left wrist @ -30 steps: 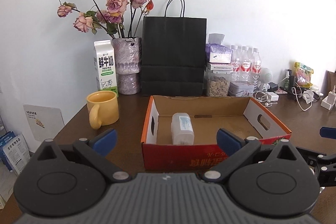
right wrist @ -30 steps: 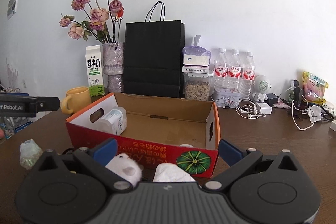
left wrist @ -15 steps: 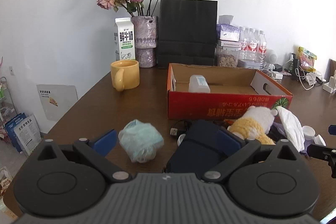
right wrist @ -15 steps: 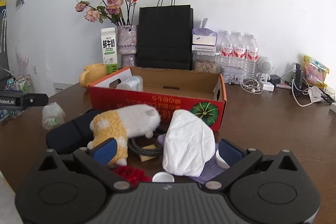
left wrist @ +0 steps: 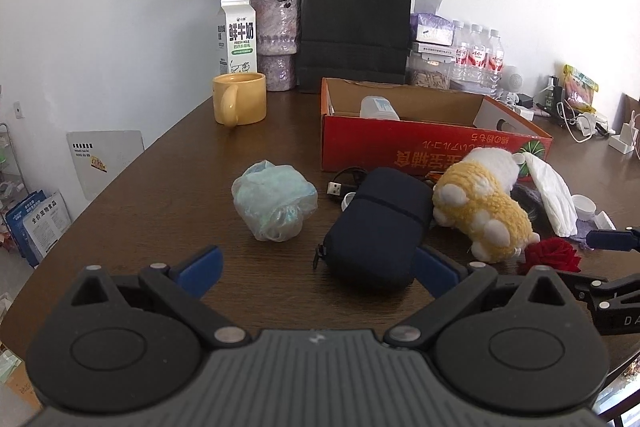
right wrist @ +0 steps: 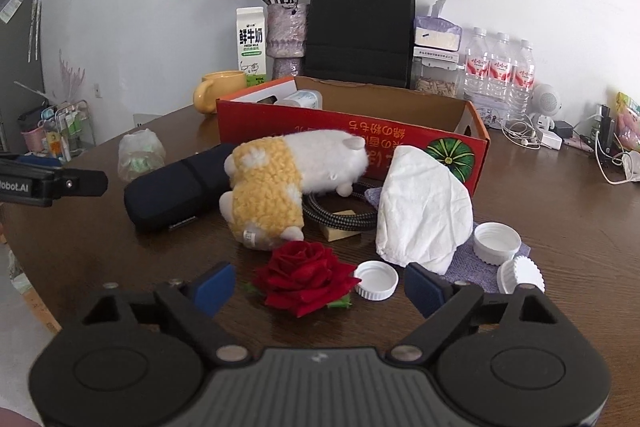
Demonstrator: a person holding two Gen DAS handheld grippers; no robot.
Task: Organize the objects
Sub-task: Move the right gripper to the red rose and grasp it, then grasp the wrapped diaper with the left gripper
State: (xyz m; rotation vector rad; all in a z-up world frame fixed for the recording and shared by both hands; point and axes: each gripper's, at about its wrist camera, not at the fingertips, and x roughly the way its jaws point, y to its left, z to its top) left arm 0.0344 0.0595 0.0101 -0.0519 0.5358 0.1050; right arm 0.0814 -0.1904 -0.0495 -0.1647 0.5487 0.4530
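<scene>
In the left wrist view, the left gripper point(left wrist: 316, 269) holds its fingers spread wide above the worktop point(left wrist: 160, 203), the dark pouch point(left wrist: 376, 231) just beyond them, untouched. In the right wrist view, the right gripper point(right wrist: 316, 287) has its fingers closing around the red rose point(right wrist: 306, 277) without pressing it, near the red box point(right wrist: 360, 143).

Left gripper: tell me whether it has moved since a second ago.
Yes. The left gripper has pulled back from the red cardboard box, which now sits farther off, with the dark zip case and plastic bag in front.
</scene>
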